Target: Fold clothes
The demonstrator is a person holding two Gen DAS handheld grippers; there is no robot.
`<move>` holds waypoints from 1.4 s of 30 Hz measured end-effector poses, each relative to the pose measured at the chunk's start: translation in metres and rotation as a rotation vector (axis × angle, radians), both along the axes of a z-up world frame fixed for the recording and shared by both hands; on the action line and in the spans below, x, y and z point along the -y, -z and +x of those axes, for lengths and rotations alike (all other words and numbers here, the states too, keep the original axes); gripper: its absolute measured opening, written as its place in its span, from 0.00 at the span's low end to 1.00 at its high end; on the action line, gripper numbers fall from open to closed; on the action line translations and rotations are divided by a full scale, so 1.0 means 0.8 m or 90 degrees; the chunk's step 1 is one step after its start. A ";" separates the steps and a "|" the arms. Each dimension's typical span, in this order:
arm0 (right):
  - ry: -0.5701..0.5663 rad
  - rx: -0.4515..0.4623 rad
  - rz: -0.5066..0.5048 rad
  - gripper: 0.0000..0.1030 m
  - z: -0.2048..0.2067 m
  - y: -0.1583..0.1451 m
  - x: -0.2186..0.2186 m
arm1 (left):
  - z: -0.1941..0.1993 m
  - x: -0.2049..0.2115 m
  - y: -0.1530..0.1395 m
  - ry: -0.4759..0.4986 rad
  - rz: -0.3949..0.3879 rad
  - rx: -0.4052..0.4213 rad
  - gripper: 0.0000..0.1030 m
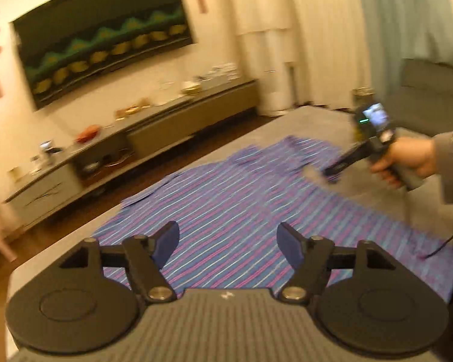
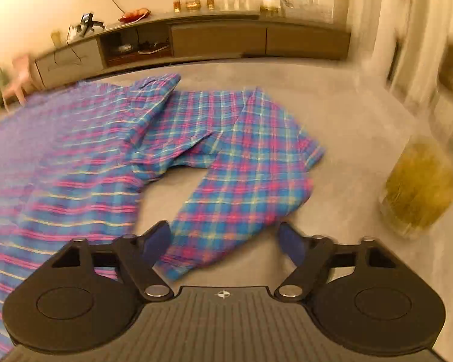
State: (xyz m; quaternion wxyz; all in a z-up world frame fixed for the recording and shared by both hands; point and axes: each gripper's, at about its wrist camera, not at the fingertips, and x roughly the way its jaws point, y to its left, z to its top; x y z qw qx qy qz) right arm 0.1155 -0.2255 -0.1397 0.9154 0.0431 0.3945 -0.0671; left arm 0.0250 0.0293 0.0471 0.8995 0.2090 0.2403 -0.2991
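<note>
where the left wrist camera looks out, the left gripper (image 1: 228, 242) hangs above the plaid shirt (image 1: 226, 199) with its jaws wide apart and nothing between them. the shirt lies spread on a grey table (image 1: 311, 120). a hand (image 1: 407, 160) at the right edge holds the right gripper (image 1: 317, 176) low by the cloth, too blurred to read. from the right wrist camera, the right gripper's jaws stand apart, empty, just over a sleeve (image 2: 244, 163) that is bent across the table beside the shirt's body.
</note>
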 end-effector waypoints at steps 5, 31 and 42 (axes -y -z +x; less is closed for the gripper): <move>-0.036 0.020 -0.012 0.03 -0.019 -0.016 -0.001 | 0.066 0.075 -0.009 0.018 -0.094 -0.122 0.82; -0.177 0.145 0.167 0.81 -0.173 -0.105 -0.016 | 0.199 0.174 0.088 0.036 -0.219 -0.355 0.09; -0.034 -0.013 0.078 0.88 -0.362 -0.046 -0.073 | 0.266 0.120 -0.029 -0.060 -0.083 -0.193 0.09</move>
